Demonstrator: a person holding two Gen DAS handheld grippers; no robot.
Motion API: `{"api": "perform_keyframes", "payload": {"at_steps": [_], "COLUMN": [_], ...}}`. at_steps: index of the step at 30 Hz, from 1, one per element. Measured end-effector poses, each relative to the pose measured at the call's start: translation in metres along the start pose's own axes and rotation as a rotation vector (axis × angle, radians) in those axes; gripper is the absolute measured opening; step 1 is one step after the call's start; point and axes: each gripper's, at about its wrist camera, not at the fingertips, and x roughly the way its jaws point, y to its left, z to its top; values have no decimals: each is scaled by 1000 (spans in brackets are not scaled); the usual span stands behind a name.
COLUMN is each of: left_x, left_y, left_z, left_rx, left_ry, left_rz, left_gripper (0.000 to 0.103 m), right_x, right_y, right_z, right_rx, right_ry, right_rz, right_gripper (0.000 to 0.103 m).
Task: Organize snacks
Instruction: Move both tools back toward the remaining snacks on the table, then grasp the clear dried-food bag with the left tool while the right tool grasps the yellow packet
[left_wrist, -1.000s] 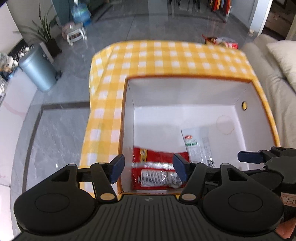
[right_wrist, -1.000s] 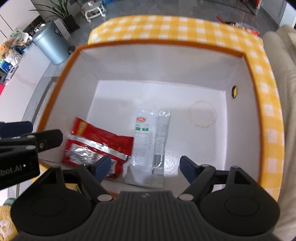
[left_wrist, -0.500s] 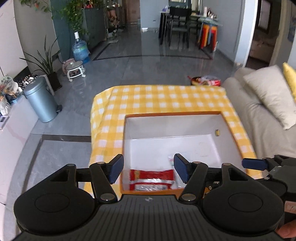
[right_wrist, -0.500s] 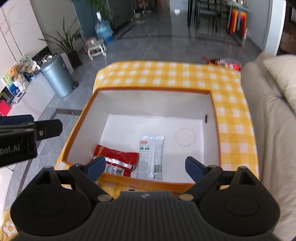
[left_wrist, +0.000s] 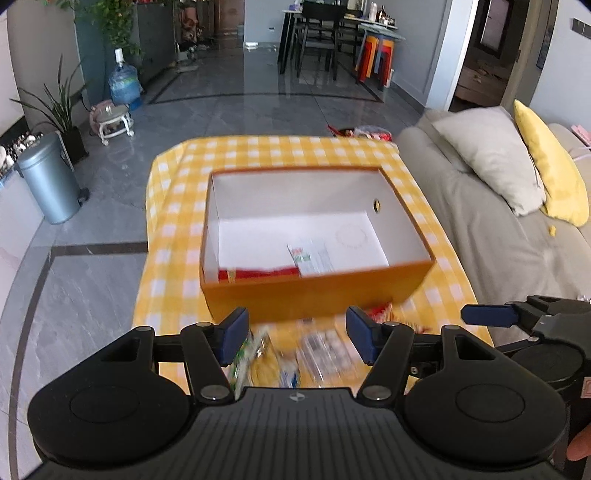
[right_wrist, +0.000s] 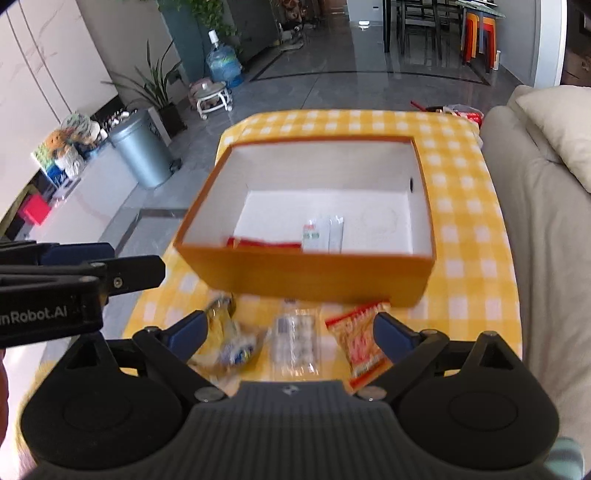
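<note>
Right wrist view: the yellow checked table (right_wrist: 461, 206) fills the middle of the frame, with the grey sofa (right_wrist: 546, 229) along the right edge. On the table stands the orange box (right_wrist: 317, 275), white inside, in the centre of the frame. Inside it, against the near wall, lie a red packet (right_wrist: 266, 242) at lower left and a white packet (right_wrist: 323, 238) just right of it.

Below the box, on the cloth, three loose snacks lie in a row, all blurred: a yellow packet (right_wrist: 225, 339) at left, a clear packet (right_wrist: 297, 338) in the middle, and a red-and-orange packet (right_wrist: 364, 341) at right. The right gripper (right_wrist: 291, 334) has its fingers spread wide and empty; the clear packet lies between them, the yellow packet at the left fingertip (right_wrist: 188, 332), the red-and-orange one just inside the right.

Left wrist view: the left gripper (left_wrist: 297, 334) is likewise spread wide and holds nothing, with the blurred snacks low between its fingers, in front of the box (left_wrist: 314, 295).
</note>
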Motion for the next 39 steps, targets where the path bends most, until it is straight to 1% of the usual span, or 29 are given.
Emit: {"api": "perform_keyframes", "payload": {"at_steps": [2,6,8,11,13,16,20,21,22,26,29,32,36,39], "left_x": [-1,-5,-6,-5,-3,2,11,14,16,22,27,34,45,58], "left_y": [-1,0,3,12,16,18,20,21,22,23,15,-1,-32,-57], "left_z": [-12,-33,-42,-55,-65,-78,-92,-94,-95,-97,-93,-89,-85,-84], "left_rx": [1,-2,-14,-67,-96,-119,-175,-192,-203,-216,-190,-125,-27,42], "left_ry": [10,29,42,83,120,163,221,237,250,272,283,289,304,324], "left_rz": [-4,-3,-7,-44,-69,-75,-79,-73,-69,-59,-91,-152,-221,-274], "left_gripper": [71,71,71,71,71,71,71,71,71,71,71,71,71,71], "right_x": [-2,-5,-6,-8,-7,-3,5,8,10,9,11,16,24,34], "right_y": [-1,-10,-23,-38,-45,-52,-58,-59,-60,-70,-89,-112,-127,-137], "right_z": [-12,-36,-47,-64,-73,-89,-106,-110,-111,-107,-102,-97,-91,-90], "right_rx": [-22,-31,4,58,78,116,213,235,249,278,306,314,227,183], "right_ry": [21,66,79,111,133,170,195,198,194,172,194,239,295,343], "right_rz": [-14,-5,-5,8,-4,-24,6,9,5,-22,-92,-110,-140,-146], "right_gripper": [93,93,93,93,93,93,92,86,83,82,82,82,82,86]}}
